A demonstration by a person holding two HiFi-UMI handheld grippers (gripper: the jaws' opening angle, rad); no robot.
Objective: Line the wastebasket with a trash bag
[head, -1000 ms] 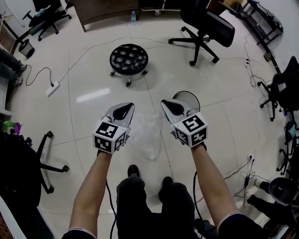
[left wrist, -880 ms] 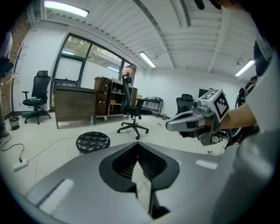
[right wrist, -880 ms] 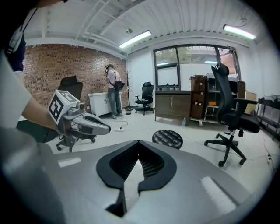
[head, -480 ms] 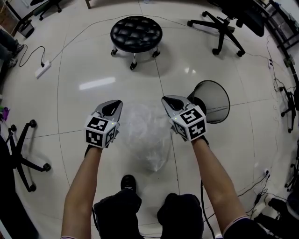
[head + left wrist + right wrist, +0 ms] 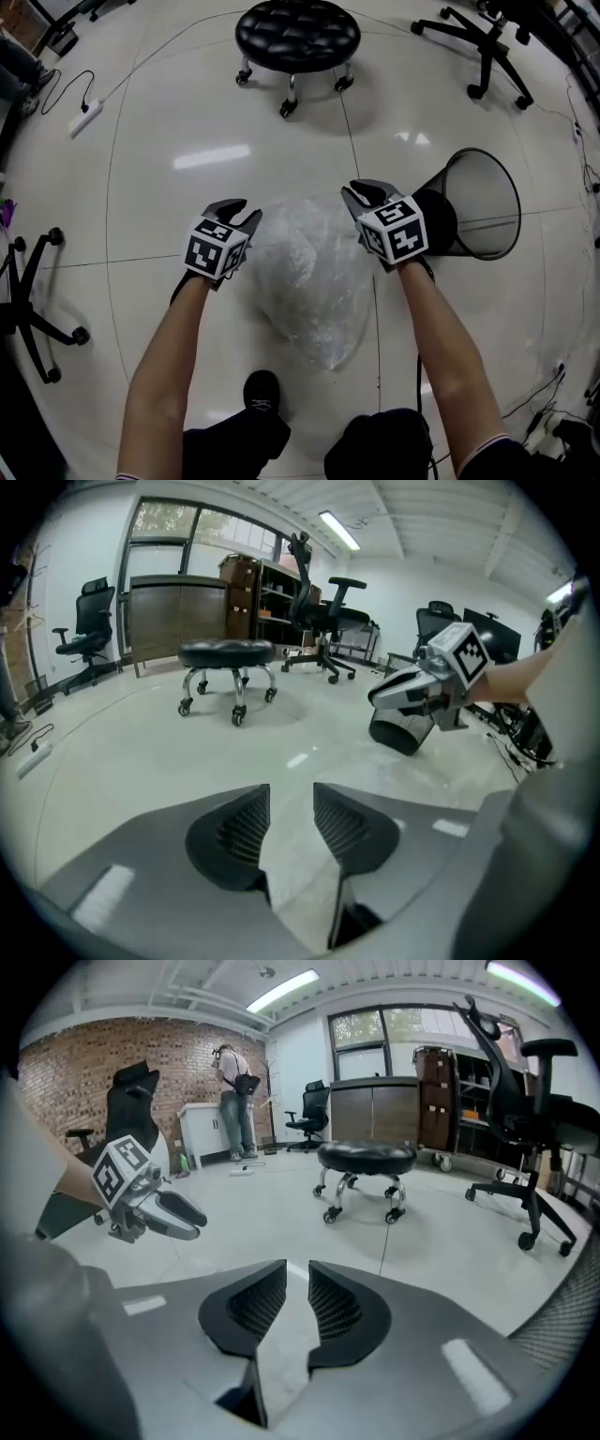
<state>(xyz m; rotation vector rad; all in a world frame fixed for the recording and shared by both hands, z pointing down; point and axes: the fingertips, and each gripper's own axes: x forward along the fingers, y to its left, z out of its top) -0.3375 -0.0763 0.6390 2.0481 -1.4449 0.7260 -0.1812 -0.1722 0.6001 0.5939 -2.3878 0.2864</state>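
Clear trash bag (image 5: 314,281), held a moment ago, now lies crumpled on the floor (image 5: 169,216) between your left gripper (image 5: 242,212) and right gripper (image 5: 361,195); both sets of fingers (image 5: 225,836) have just opened and stand released, nothing between them; wastebasket (image 5: 478,206) on its side beside your right gripper, not yet lined.

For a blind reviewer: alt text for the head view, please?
A crumpled clear trash bag spreads between the left hand-held gripper and right hand-held gripper, whose jaws have just been opening, empty. A black mesh wastebasket lies tipped on the white floor at right.
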